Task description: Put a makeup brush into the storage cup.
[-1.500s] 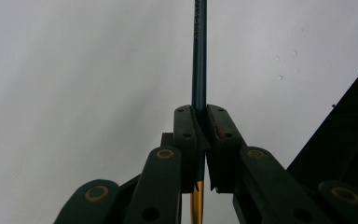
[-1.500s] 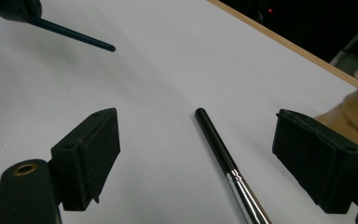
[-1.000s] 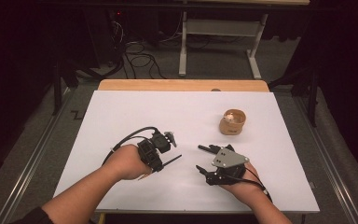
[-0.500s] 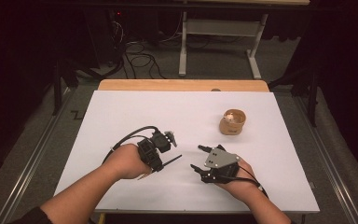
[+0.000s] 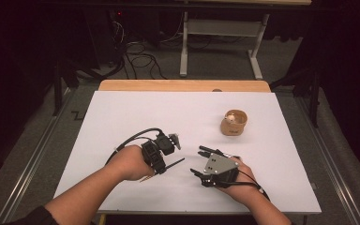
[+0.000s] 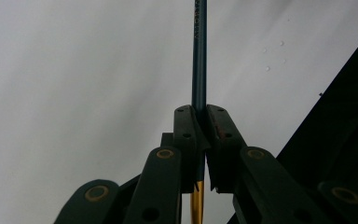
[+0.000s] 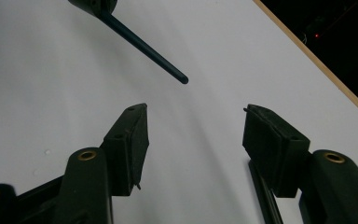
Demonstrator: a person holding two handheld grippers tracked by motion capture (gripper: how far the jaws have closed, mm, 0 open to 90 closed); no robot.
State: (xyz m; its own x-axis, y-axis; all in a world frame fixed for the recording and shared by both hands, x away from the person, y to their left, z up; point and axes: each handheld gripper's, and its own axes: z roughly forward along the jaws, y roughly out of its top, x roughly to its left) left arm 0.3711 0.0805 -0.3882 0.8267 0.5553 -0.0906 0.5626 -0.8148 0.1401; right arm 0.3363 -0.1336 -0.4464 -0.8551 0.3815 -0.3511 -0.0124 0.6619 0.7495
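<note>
- My left gripper (image 5: 168,151) sits near the middle of the white table (image 5: 122,117), slightly left of centre and toward the near edge, and it is clamped on a slim dark blue pencil (image 5: 173,164).
- In the left gripper view the pencil (image 6: 199,56) runs straight up out from between the two pads, which press on it from both sides; a yellowish stretch of it shows below them.
- From the high view the pencil's free end points right, toward my other hand, and hangs just above the table surface.
- My right gripper (image 5: 198,161) lies to the right of the left one, near the table's near edge, with its grey plate on top and its jaws pointing left.
- Its jaws have just been closing, yet they stand apart with nothing between them; the pads grip nothing.
- In the right gripper view the pencil's tip (image 7: 182,80) lies ahead of the open jaws, short of them and not touching either pad.
- A small round wooden cup (image 5: 234,123) stands farther off to the right, well apart from both grippers.
</note>
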